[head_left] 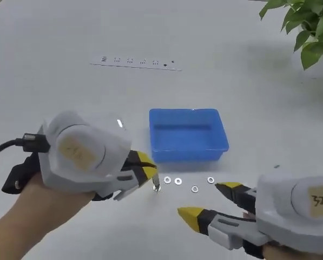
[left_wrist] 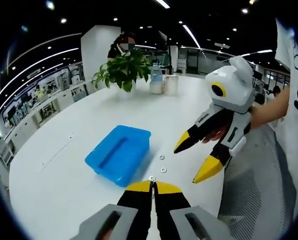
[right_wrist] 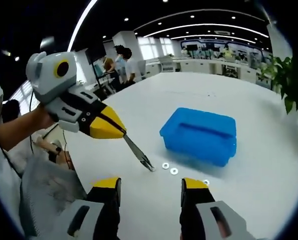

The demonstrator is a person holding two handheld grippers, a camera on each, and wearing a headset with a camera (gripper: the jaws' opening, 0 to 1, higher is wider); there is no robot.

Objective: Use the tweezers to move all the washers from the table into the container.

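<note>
Several small metal washers (head_left: 178, 181) lie in a row on the white table just in front of the blue container (head_left: 188, 134). My left gripper (head_left: 147, 168) is shut on slim metal tweezers (head_left: 156, 186), whose tips touch the table at the left end of the row. In the right gripper view the tweezers (right_wrist: 137, 151) slant down to a spot beside the washers (right_wrist: 165, 165), near the container (right_wrist: 201, 132). My right gripper (head_left: 202, 199) stands open with nothing in it, just in front of the washers. The left gripper view looks past its shut jaws at washers (left_wrist: 163, 170).
A white power strip (head_left: 134, 62) lies far back on the table (head_left: 69, 97). A green potted plant (head_left: 307, 27) stands at the back right corner. Bottles (left_wrist: 158, 82) and a plant (left_wrist: 124, 70) stand at the table's far end in the left gripper view.
</note>
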